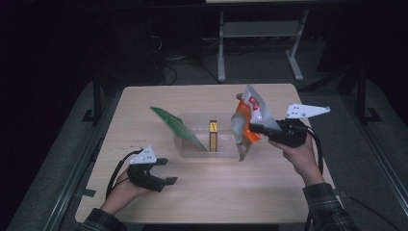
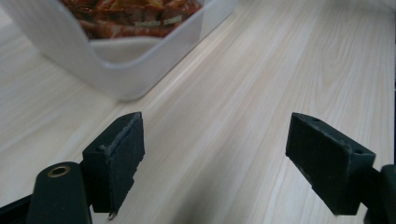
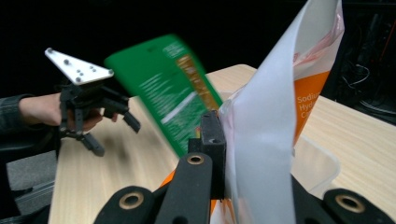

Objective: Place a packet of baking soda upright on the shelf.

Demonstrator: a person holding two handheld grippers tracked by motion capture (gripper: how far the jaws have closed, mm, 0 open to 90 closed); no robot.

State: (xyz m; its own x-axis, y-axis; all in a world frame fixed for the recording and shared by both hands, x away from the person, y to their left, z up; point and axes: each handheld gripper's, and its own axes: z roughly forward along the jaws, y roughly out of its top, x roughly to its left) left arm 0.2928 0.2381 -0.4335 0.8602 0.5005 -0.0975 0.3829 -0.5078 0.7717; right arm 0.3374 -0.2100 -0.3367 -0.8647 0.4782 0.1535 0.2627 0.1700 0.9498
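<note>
Right gripper [image 3: 219, 154] fingers clamp orange-white bag [image 1: 250, 122], standing upright over bin [image 1: 192, 150].

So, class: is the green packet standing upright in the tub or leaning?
Leaning. The green packet tilts left, its top out past the tub rim, its lower end inside beside the small yellow box.

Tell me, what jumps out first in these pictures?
The orange-and-white snack bag, pinched in the right gripper above the clear bin's right end. Next, the green bag leaning out of the bin's left side. The left gripper hangs open over the table's near-left part.
</note>
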